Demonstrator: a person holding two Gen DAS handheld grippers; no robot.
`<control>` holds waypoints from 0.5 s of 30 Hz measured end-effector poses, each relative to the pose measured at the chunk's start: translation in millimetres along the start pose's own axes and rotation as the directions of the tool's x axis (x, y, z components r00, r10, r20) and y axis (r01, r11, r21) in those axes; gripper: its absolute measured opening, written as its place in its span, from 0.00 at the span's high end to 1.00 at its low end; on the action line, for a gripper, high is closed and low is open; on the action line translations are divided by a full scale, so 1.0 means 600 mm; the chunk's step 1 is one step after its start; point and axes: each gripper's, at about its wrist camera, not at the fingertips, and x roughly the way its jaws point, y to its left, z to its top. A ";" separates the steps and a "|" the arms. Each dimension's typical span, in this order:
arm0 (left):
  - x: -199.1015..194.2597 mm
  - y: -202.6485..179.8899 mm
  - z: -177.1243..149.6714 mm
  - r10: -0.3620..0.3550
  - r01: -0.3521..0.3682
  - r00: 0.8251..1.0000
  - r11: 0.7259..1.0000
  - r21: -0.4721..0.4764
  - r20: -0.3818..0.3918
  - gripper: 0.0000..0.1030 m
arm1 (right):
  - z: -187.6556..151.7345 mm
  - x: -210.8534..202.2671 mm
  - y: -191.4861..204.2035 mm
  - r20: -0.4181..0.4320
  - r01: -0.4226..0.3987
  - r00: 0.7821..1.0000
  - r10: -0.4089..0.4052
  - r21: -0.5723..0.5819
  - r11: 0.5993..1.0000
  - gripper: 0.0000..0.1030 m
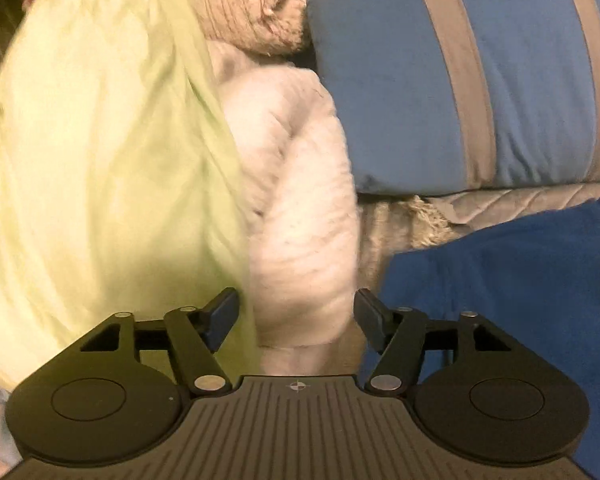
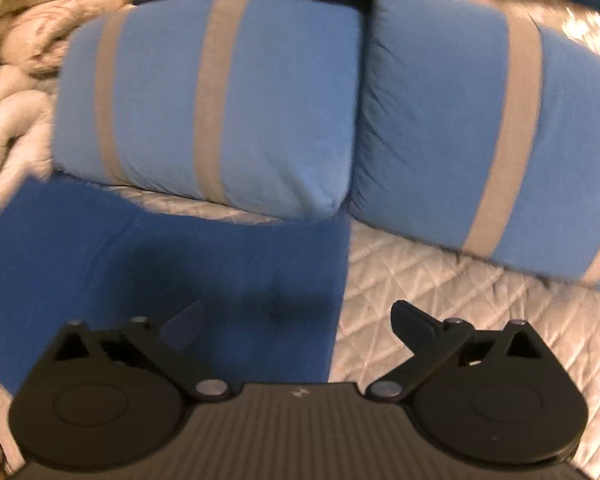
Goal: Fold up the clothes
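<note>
Left wrist view, from its left edge: a pale green cloth hangs or bunches, blurred, beside a cream knit piece, then a striped pillow and the corner of a blue garment on the quilt. The left hand-held gripper has its jaws apart; the cream knit lies in the gap, but the pads do not seem to press it, so nothing looks held. The unsorted pieces are heaped at this side, likely to leave the bed's middle free for folding

Right wrist view, from its left: the same heap of cream and green at the edge, then the blue garment spread fairly flat on the quilt, below two striped pillows side by side. The right hand-held gripper stands wide open over the garment's right edge, gripping nothing; the flat spread suggests this is the piece being folded

Only the right view shows the second pillow and the garment's full spread; only the left shows the heap close up
</note>
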 end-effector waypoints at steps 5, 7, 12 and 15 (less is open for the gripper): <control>-0.001 0.013 -0.030 -0.150 0.161 0.984 0.980 -0.119 0.093 0.28 | -0.051 -0.013 -0.035 0.019 -0.009 1.000 0.009 -0.024 1.000 0.00; -0.001 0.016 -0.040 -0.199 0.220 0.970 0.964 -0.151 0.140 0.25 | -0.072 -0.018 -0.046 0.034 0.001 0.999 0.001 -0.035 0.999 0.00; 0.019 0.015 -0.046 -0.265 0.301 0.950 0.916 -0.265 0.163 0.21 | -0.128 -0.030 -0.071 0.058 0.006 0.998 -0.006 -0.005 1.000 0.00; 0.041 0.008 -0.051 -0.280 0.317 0.947 0.894 -0.316 0.157 0.21 | -0.154 -0.028 -0.088 0.075 0.007 0.997 -0.010 0.040 0.999 0.00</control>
